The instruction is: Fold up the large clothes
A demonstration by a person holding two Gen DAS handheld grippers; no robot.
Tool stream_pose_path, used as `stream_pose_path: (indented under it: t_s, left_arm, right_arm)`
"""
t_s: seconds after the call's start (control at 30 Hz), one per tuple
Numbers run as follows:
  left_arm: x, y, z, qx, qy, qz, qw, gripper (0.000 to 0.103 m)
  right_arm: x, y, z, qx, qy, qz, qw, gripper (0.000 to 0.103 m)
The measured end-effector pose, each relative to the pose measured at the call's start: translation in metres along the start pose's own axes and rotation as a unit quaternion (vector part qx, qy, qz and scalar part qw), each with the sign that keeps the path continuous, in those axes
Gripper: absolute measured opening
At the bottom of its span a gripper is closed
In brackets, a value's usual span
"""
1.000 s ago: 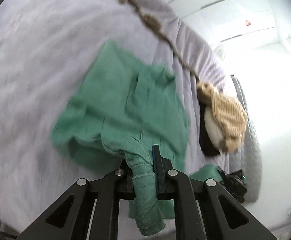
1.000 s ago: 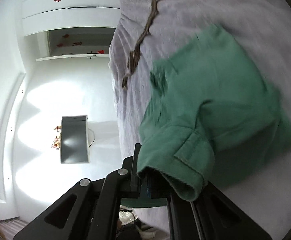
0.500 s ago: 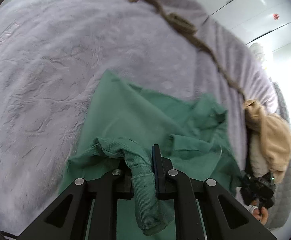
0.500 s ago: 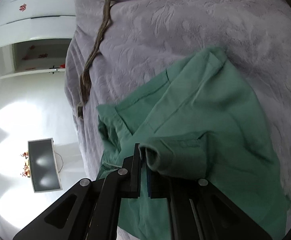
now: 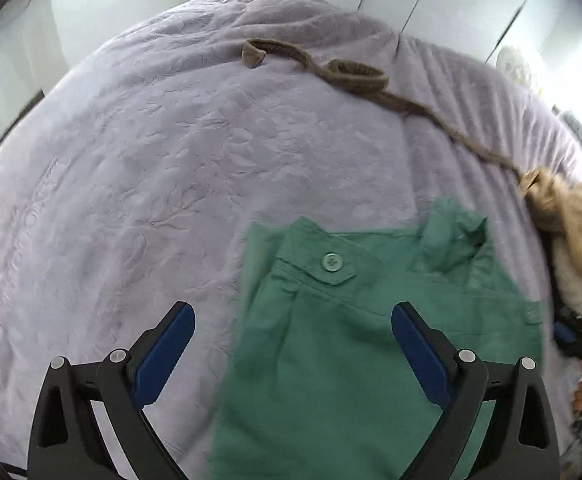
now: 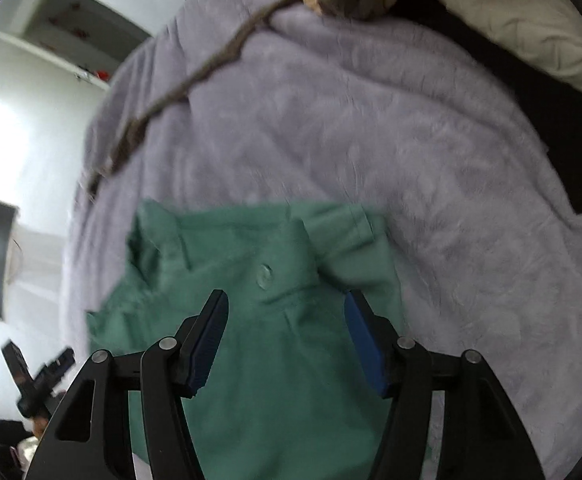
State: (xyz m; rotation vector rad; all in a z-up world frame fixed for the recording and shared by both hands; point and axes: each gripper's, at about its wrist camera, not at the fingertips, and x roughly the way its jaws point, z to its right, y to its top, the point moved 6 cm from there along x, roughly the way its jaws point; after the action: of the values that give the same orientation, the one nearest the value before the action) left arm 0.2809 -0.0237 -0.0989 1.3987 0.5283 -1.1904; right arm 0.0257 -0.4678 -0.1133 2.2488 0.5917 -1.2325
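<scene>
Green buttoned garment (image 5: 351,340) lies folded on the lilac bedspread (image 5: 151,160), lower centre of both views, with left gripper (image 5: 291,344) and right gripper (image 6: 287,332), just opened, empty above it; next, probably smooth its blurred edges square.

Wide bare lilac bedspread (image 5: 163,168) lies open left of the green buttoned garment (image 5: 355,344); a brown fabric belt (image 5: 355,76) and tan knitted heap (image 5: 571,216) crowd the far-right edge.
</scene>
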Motion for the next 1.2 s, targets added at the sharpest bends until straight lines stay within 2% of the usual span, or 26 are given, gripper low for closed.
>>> stream_pose_path:
  t_s: [0.03,0.1,0.13,0.17,0.2,0.23,0.27,0.3,0.33,0.37,0.4,0.5,0.57,0.63,0.7,0.77,0.83,0.97,1.0,1.03,1.07,1.2]
  left_arm:
    - [0.01,-0.001,0.002,0.004,0.006,-0.009,0.9999,0.099]
    - [0.031,-0.001,0.008,0.006,0.005,-0.027,0.9996,0.099]
    - [0.045,-0.002,0.012,0.007,0.007,-0.038,0.9992,0.098]
    - [0.056,-0.003,0.014,0.009,0.017,-0.046,0.9988,0.098]
    - [0.064,-0.004,0.014,0.01,0.027,-0.05,0.9983,0.095]
    - [0.074,-0.006,0.015,0.008,0.039,-0.057,0.9976,0.075]
    - [0.081,-0.008,0.014,0.007,0.049,-0.065,0.9967,0.062]
    - [0.083,-0.009,0.012,0.008,0.074,-0.062,0.9953,0.03]
    - [0.08,-0.009,0.01,0.01,0.089,-0.05,0.9947,0.021]
    - [0.073,-0.009,0.008,0.006,0.082,-0.039,0.9958,0.021]
    - [0.069,-0.009,0.007,0.005,0.077,-0.033,0.9965,0.016]
    - [0.058,-0.007,0.003,0.012,0.069,-0.022,0.9973,0.016]
    - [0.06,-0.006,-0.001,0.007,0.079,-0.017,0.9967,0.016]
    - [0.067,-0.009,-0.008,-0.017,0.082,-0.02,0.9963,0.016]
    - [0.075,-0.011,-0.011,-0.025,0.089,-0.022,0.9955,0.016]
    - [0.073,-0.014,-0.01,-0.015,0.099,-0.017,0.9949,0.016]
    - [0.064,-0.013,-0.01,-0.004,0.103,-0.011,0.9947,0.016]
    - [0.035,-0.012,-0.02,0.003,0.118,0.001,0.993,0.016]
    - [0.026,-0.011,-0.022,0.003,0.117,0.004,0.9931,0.016]
    - [0.016,-0.013,-0.023,0.004,0.108,0.006,0.9941,0.016]
    - [0.008,-0.015,-0.022,0.006,0.1,0.007,0.995,0.016]
    - [-0.012,-0.041,-0.003,0.029,0.069,-0.005,0.9972,0.016]
  right_arm:
    - [0.007,-0.001,0.0,-0.007,-0.006,-0.006,1.0,0.065]
    - [0.024,-0.004,0.001,-0.021,-0.024,-0.017,0.999,0.052]
    - [0.033,-0.006,0.002,-0.024,-0.036,-0.028,0.999,0.017]
    - [0.04,-0.006,0.0,-0.028,-0.049,-0.036,0.998,0.006]
    - [0.037,-0.006,-0.004,-0.042,-0.067,-0.027,0.997,0.006]
    - [0.03,-0.004,-0.012,-0.065,-0.073,-0.01,0.995,0.006]
    - [0.023,-0.003,-0.021,-0.086,-0.073,0.007,0.994,0.005]
    - [0.011,0.0,-0.032,-0.112,-0.07,0.026,0.991,0.005]
    - [0.002,0.004,-0.04,-0.133,-0.069,0.041,0.988,0.005]
    - [-0.003,0.007,-0.046,-0.147,-0.069,0.049,0.986,0.005]
    - [-0.004,0.012,-0.05,-0.159,-0.07,0.053,0.983,0.005]
    - [0.014,0.023,-0.039,-0.148,-0.079,0.047,0.985,0.005]
    - [0.043,0.021,-0.022,-0.135,-0.104,0.019,0.985,0.008]
    - [0.065,0.012,-0.006,-0.109,-0.109,-0.003,0.988,0.012]
    - [0.062,0.008,0.001,-0.083,-0.104,0.009,0.991,0.017]
    - [0.051,0.007,0.008,-0.061,-0.112,0.01,0.992,0.037]
    - [0.035,0.005,0.017,-0.04,-0.127,0.018,0.991,0.042]
    - [-0.01,-0.013,0.015,-0.027,-0.109,0.039,0.993,0.041]
    - [-0.018,-0.021,0.012,-0.028,-0.097,0.041,0.994,0.039]
    - [-0.024,-0.028,0.007,-0.029,-0.084,0.042,0.995,0.032]
    - [-0.029,-0.041,-0.001,-0.031,-0.063,0.036,0.997,0.028]
    - [-0.019,-0.093,-0.038,-0.058,-0.002,-0.009,0.998,0.028]
